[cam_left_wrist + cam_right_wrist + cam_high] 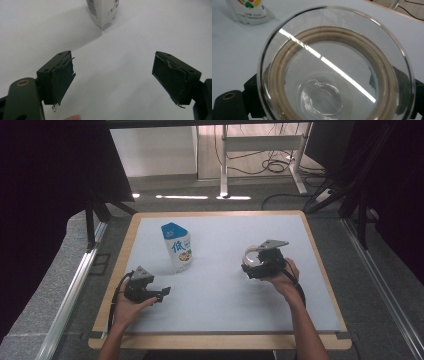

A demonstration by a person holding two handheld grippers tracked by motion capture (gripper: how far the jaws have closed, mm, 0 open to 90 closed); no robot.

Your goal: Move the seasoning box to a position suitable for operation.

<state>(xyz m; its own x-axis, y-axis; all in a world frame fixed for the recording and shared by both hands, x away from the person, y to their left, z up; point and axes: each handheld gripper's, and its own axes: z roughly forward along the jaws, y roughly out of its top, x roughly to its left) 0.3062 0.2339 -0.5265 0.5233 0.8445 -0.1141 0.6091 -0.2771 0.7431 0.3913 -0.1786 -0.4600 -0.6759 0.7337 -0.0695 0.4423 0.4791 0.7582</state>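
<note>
The pouch [177, 248], standing left of centre in the high view, bears one large white character on a green patch on its front, which reads as 依; the blue band across its top carries a small mark too tiny to read. In the right gripper view, at the upper left of the frame, the pouch [249, 11] shows a line of small blue print under a coloured emblem, too blurred to read. In the left gripper view, at the top centre, the pouch [102, 12] shows a barcode and faint dark print, neither legible
</note>
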